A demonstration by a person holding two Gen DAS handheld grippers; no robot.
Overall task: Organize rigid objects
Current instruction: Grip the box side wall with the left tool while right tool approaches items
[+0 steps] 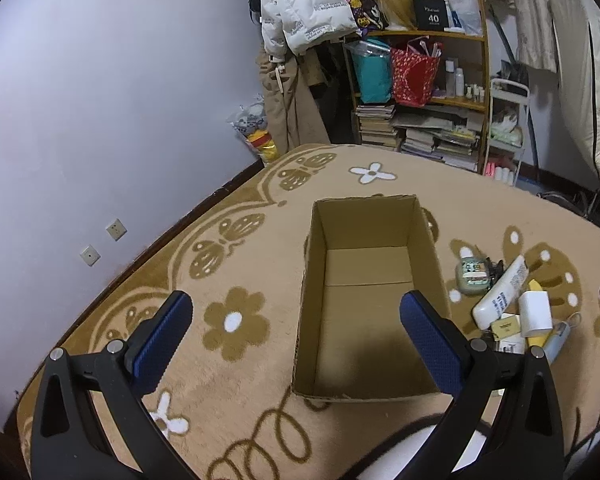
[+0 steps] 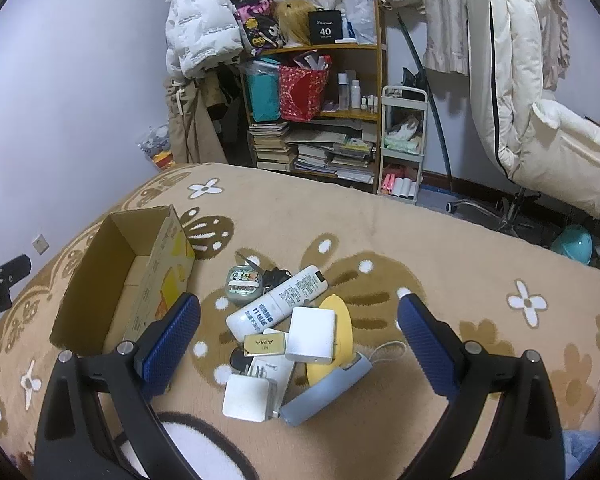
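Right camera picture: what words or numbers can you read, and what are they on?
"AIMA": on the yellow tag in the pile.
"40": on the black box on the shelf.
"11": on the white tube; the rest is too small to read.
Print on the round tin and white jacket: too blurred.

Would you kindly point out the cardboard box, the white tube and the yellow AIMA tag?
cardboard box (image 1: 365,264), left wrist view, on its inner floor.
white tube (image 2: 278,304), right wrist view, mid-body on the print.
AIMA tag (image 2: 266,345), right wrist view, centre of its face.
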